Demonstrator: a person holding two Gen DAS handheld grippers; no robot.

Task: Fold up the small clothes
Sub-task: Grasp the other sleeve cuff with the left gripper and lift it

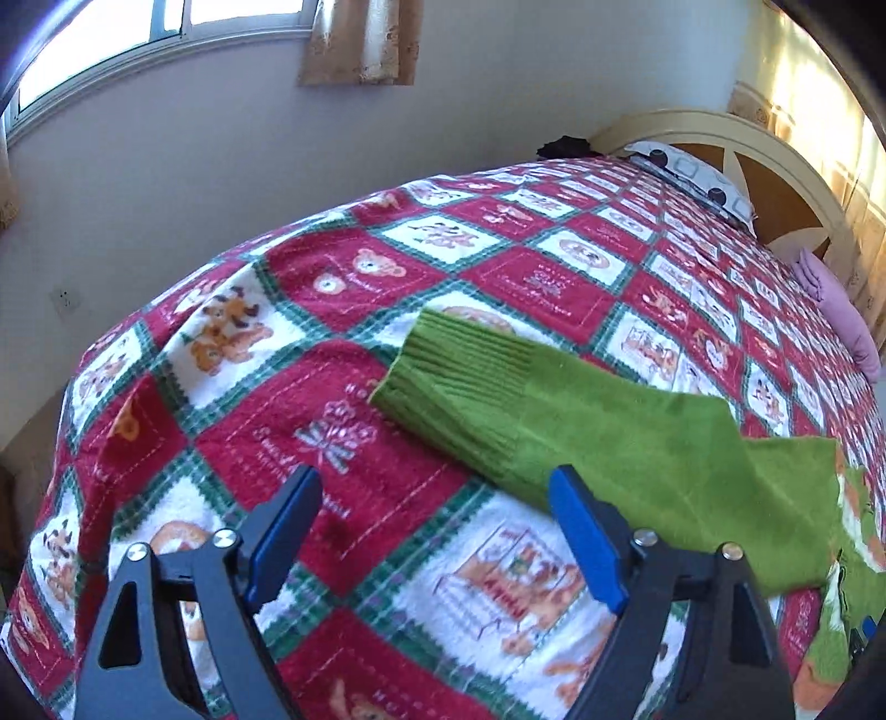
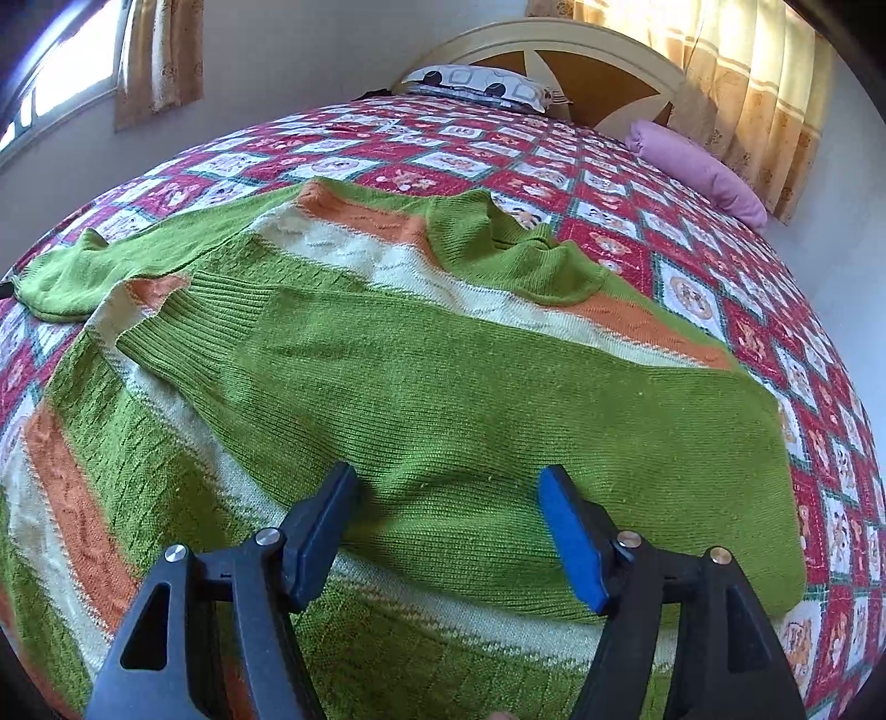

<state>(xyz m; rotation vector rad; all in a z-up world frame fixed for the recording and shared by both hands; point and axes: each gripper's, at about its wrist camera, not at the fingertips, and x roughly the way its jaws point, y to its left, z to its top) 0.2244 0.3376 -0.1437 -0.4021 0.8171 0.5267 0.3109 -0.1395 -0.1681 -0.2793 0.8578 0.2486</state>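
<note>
A green knit sweater with orange and cream stripes [image 2: 343,260] lies flat on the bed. Its right sleeve [image 2: 443,387] is folded across the body, ribbed cuff pointing left. My right gripper [image 2: 448,487] is open and empty, its jaws just above that folded sleeve. The other sleeve [image 1: 554,410] lies stretched out on the quilt in the left wrist view, ribbed cuff [image 1: 454,382] at its left end. My left gripper [image 1: 437,487] is open and empty, just in front of that cuff, right fingertip [image 1: 570,487] at the sleeve's edge.
A red, white and green patchwork quilt [image 1: 310,310] covers the bed. A patterned pillow [image 2: 476,83] and a pink pillow [image 2: 698,171] lie by the cream headboard [image 2: 554,50]. Wall, window and curtains stand beyond the bed's far side.
</note>
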